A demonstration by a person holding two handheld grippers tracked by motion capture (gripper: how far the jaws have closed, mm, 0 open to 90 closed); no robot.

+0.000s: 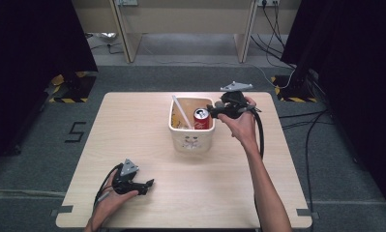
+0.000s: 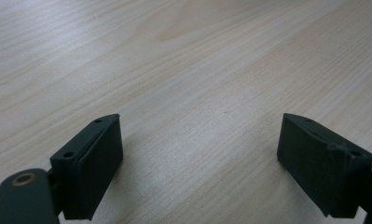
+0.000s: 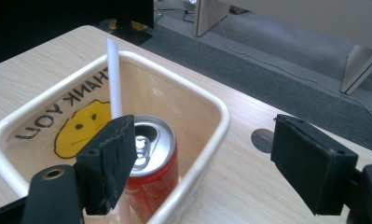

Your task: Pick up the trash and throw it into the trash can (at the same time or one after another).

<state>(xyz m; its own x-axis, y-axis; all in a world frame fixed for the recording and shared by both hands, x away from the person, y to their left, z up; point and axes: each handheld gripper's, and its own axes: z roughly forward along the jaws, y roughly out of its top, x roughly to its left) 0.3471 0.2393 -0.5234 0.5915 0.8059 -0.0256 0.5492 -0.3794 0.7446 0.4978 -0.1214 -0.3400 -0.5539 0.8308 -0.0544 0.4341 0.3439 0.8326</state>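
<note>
**Red can stands in cream bin as two grippers are held apart at the table**

At the left of the high view, the left gripper (image 1: 144, 185) is held low over the near part of the wooden table (image 1: 132, 125), gripped by the person's left hand (image 1: 111, 195), its cable looped beside the wrist. In the left gripper view its jaws are seen spread wide, with nothing but bare wood grain between them.

Toward the middle of the table, a cream square bin (image 1: 190, 137) is set, a small printed figure shown on its near face. Inside it a red drinks can (image 1: 201, 119) is stood upright against the right-hand wall, and a white straw-like stick (image 1: 182, 112) is leaned across the left half. In the right gripper view a yellow face and the words "THANK YOU" are seen printed on the bin's inner wall (image 3: 72, 116).

At the right, the right gripper (image 1: 214, 110) is held by the right hand (image 1: 241, 123) just beside the bin's right rim, pointed at the can. Its jaws are seen wide apart, one over the can's top, the other outside the bin; nothing is gripped.
</note>
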